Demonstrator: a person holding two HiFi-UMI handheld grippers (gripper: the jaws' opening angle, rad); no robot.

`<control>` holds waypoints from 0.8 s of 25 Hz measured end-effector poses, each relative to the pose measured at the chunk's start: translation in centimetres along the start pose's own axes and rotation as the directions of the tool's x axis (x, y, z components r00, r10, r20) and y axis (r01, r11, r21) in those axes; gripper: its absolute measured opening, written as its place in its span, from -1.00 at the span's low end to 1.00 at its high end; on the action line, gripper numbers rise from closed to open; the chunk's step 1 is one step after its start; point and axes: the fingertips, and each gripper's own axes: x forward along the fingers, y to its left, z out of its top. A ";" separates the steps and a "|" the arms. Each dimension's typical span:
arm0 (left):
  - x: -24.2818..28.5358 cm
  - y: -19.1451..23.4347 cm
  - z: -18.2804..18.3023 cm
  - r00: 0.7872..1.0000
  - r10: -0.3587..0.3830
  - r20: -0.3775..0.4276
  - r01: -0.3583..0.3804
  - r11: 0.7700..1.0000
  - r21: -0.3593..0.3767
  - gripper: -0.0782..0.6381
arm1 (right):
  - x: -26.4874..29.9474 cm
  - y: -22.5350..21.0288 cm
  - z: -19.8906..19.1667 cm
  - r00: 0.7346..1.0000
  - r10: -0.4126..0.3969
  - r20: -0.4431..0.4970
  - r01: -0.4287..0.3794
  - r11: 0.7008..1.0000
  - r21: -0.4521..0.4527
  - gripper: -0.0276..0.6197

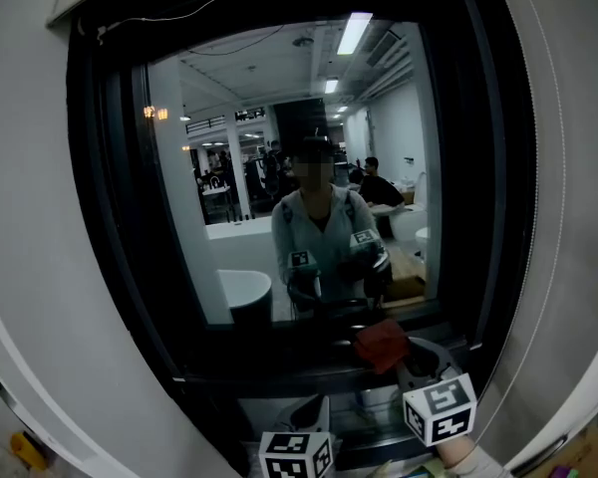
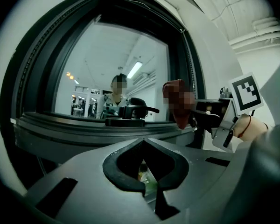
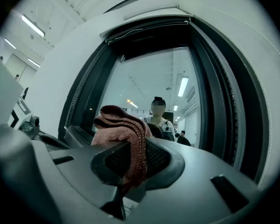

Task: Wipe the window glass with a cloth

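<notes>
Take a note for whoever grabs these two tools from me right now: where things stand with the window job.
Left tool: jaws together, empty, held low.
Right tool: shut on the reddish cloth, up near the lower right of the window glass; contact cannot be told.
Done: cloth gripped.
Left: wipe the glass; nothing shows how much is already wiped.
</notes>
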 end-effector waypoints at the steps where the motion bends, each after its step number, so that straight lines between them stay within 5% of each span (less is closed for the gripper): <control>1: -0.4 0.1 -0.4 1.000 0.002 -0.004 -0.002 1.000 -0.003 -0.77 | -0.6 0.8 -0.5 1.000 0.005 0.002 -0.005 1.000 0.013 -0.76; 11: -4.0 -0.4 -3.4 1.000 -0.003 -0.018 0.003 1.000 -0.019 -0.77 | -5.5 8.3 -6.2 0.991 0.111 -0.070 -0.104 0.990 0.094 -0.76; 20: -5.9 -1.5 -4.9 1.000 -0.005 -0.027 0.004 0.999 -0.040 -0.77 | -8.2 10.2 -7.3 0.987 0.139 -0.074 -0.129 0.983 0.133 -0.76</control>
